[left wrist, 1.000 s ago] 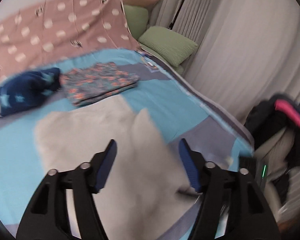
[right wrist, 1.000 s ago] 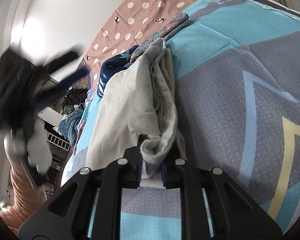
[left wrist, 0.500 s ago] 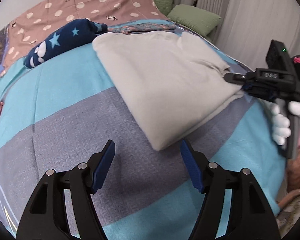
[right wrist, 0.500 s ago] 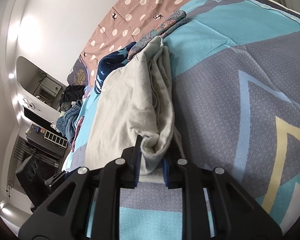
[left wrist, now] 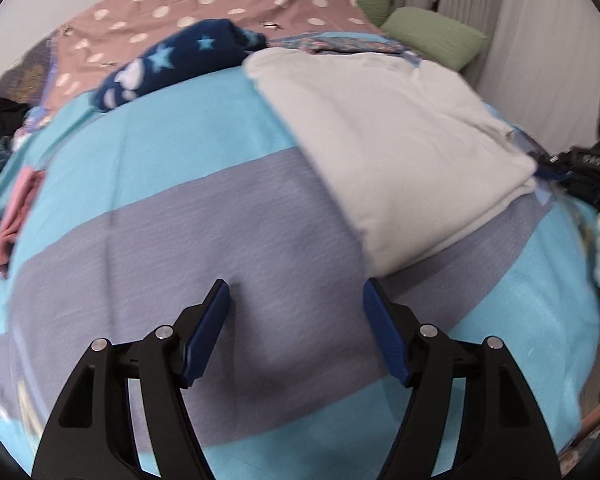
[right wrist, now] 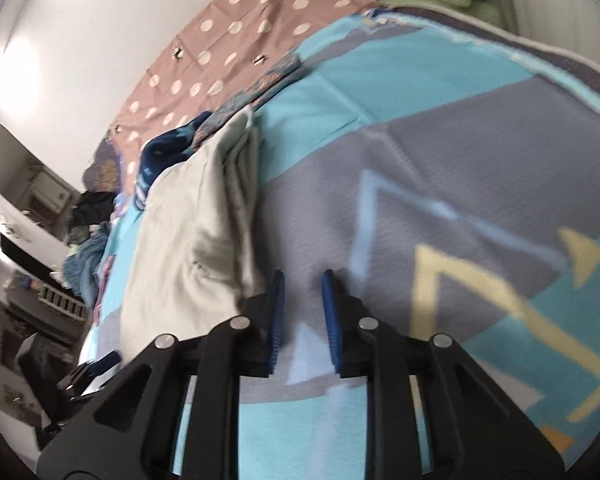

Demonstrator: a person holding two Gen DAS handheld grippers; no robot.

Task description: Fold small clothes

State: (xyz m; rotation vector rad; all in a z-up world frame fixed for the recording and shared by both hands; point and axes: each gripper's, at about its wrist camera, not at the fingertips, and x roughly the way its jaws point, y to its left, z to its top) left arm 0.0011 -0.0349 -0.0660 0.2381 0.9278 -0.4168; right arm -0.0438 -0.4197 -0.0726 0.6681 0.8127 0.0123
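Note:
A folded light grey garment (left wrist: pixel 396 136) lies on the blue and grey bedspread (left wrist: pixel 180 220); it also shows in the right wrist view (right wrist: pixel 196 224). My left gripper (left wrist: pixel 296 304) is open and empty, low over the bedspread just left of the garment's near corner. My right gripper (right wrist: pixel 302 284) is open with a narrow gap and empty, just right of the garment's edge. It shows in the left wrist view (left wrist: pixel 556 168) at the garment's right corner.
A navy star-print garment (left wrist: pixel 180 60) and a folded patterned garment (left wrist: pixel 340 44) lie behind the grey one. A dotted brown sheet (left wrist: pixel 220 4) and green pillows (left wrist: pixel 432 36) are at the back. Pink cloth (left wrist: pixel 16 212) lies at the left edge.
My right gripper has let go of the grey garment's edge and moved slightly right. My left gripper swung from over the garment to its left side, low over the bedspread.

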